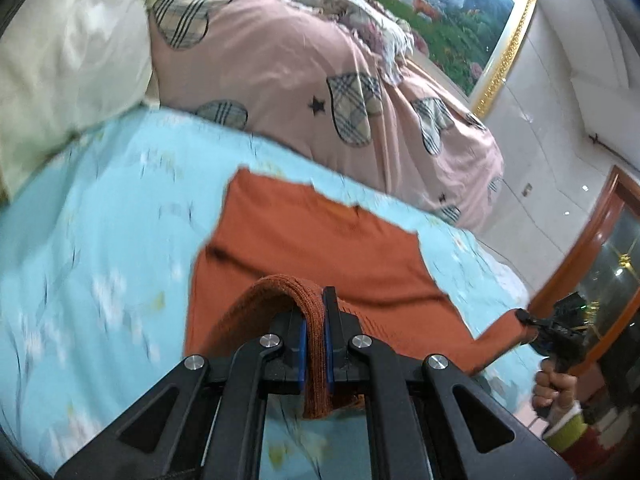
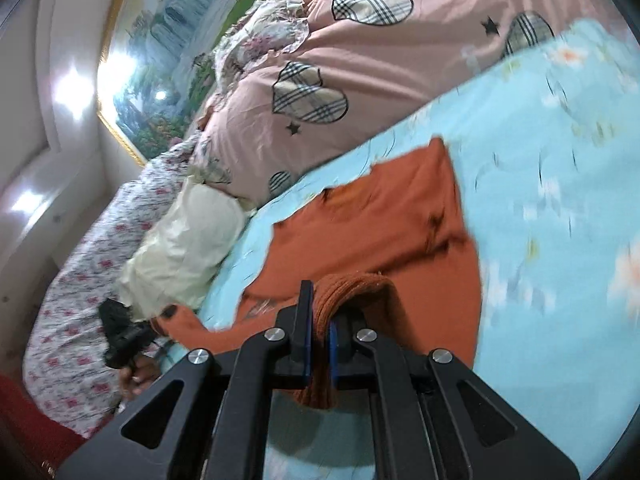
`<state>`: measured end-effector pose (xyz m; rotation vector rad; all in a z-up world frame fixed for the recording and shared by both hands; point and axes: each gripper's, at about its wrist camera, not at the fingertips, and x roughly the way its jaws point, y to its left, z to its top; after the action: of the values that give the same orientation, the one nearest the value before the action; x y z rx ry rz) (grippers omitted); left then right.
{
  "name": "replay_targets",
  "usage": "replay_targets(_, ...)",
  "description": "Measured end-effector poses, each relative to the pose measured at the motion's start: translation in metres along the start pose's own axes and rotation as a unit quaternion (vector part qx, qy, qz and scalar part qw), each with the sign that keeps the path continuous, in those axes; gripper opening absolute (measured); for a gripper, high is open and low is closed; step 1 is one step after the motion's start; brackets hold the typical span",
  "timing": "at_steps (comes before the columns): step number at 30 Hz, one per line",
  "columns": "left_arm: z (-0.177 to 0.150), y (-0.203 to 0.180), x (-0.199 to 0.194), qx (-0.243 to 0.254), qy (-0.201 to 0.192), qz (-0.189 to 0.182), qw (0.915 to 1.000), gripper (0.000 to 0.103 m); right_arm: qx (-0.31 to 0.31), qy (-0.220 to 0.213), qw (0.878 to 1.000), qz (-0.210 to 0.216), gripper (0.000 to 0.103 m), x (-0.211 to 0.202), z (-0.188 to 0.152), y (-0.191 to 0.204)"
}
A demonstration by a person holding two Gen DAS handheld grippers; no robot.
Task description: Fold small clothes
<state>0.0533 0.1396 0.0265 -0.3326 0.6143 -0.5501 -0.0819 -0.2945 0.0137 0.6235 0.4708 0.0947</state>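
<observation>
Two grippers, left (image 1: 315, 312) and right (image 2: 319, 312), each with fingers clenched on a ribbed edge of one orange garment (image 1: 304, 236), spread mid-frame on the blue bedsheet (image 1: 100, 240) below one pink quilt (image 1: 280, 60).

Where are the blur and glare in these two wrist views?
Left wrist view: the light blue floral bedsheet is motion-smeared, while the left gripper, clamped on the rust-orange knit garment, stays sharp. Right wrist view: similar streaking on the sheet at right; bright glare washes out the gold-framed landscape painting; fisheye bending curves the edges.
</observation>
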Motion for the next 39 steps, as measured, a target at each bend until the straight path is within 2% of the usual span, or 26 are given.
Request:
replay_targets(5, 0.052, 0.005, 0.051, 0.010, -0.010, 0.019, 0.9997, 0.005, -0.021, 0.013, 0.998, -0.062, 0.007, 0.048, 0.050, -0.015)
replay_targets(9, 0.086, 0.013, 0.103, 0.018, -0.007, 0.056, 0.9983, 0.005, -0.008, 0.021, 0.996, -0.084, 0.007, 0.088, 0.080, -0.041)
replay_targets(12, 0.100, 0.026, 0.142, 0.014, 0.007, 0.075, 0.9971, 0.005, 0.015, 0.027, 0.996, -0.088, 0.007, 0.113, 0.095, -0.063)
replay_targets(20, 0.107, 0.073, 0.231, -0.007, 0.059, 0.125, 0.9904, 0.005, 0.033, 0.075, 0.989, -0.123, 0.007, 0.173, 0.099, -0.102)
replay_targets(25, 0.098, 0.097, 0.276, -0.023, 0.093, 0.159, 0.9827, 0.006, 0.056, 0.096, 0.984, -0.140, 0.009, 0.186, 0.093, -0.119)
replay_targets(27, 0.095, 0.101, 0.282, -0.030, 0.103, 0.162, 0.9810, 0.009, 0.059, 0.083, 0.984, -0.148, 0.013, 0.176, 0.093, -0.114)
replay_targets(29, 0.095, 0.100, 0.275, -0.038, 0.102, 0.155, 0.9819, 0.013, 0.039, 0.055, 0.984, -0.166, 0.021, 0.156, 0.091, -0.100)
replay_targets(30, 0.094, 0.098, 0.267, -0.043, 0.101, 0.150, 0.9825, 0.018, 0.029, 0.043, 0.984, -0.172, 0.024, 0.148, 0.090, -0.092)
replay_targets(32, 0.089, 0.091, 0.252, -0.045, 0.094, 0.142, 0.9843, 0.041, 0.007, 0.019, 0.985, -0.171, 0.034, 0.133, 0.082, -0.074)
replay_targets(33, 0.083, 0.083, 0.240, -0.044, 0.088, 0.132, 0.9863, 0.043, -0.013, 0.024, 0.988, -0.153, 0.035, 0.132, 0.072, -0.062)
replay_targets(34, 0.076, 0.076, 0.232, -0.042, 0.088, 0.122, 0.9877, 0.044, -0.031, 0.042, 0.989, -0.138, 0.035, 0.137, 0.066, -0.053)
replay_targets(35, 0.068, 0.070, 0.227, -0.041, 0.090, 0.111, 0.9889, 0.044, -0.061, 0.079, 0.988, -0.115, 0.035, 0.147, 0.053, -0.040)
replay_targets(39, 0.021, 0.038, 0.228, -0.020, 0.143, 0.066, 0.9873, 0.044, -0.136, 0.180, 0.971, -0.079, 0.035, 0.185, 0.020, -0.016)
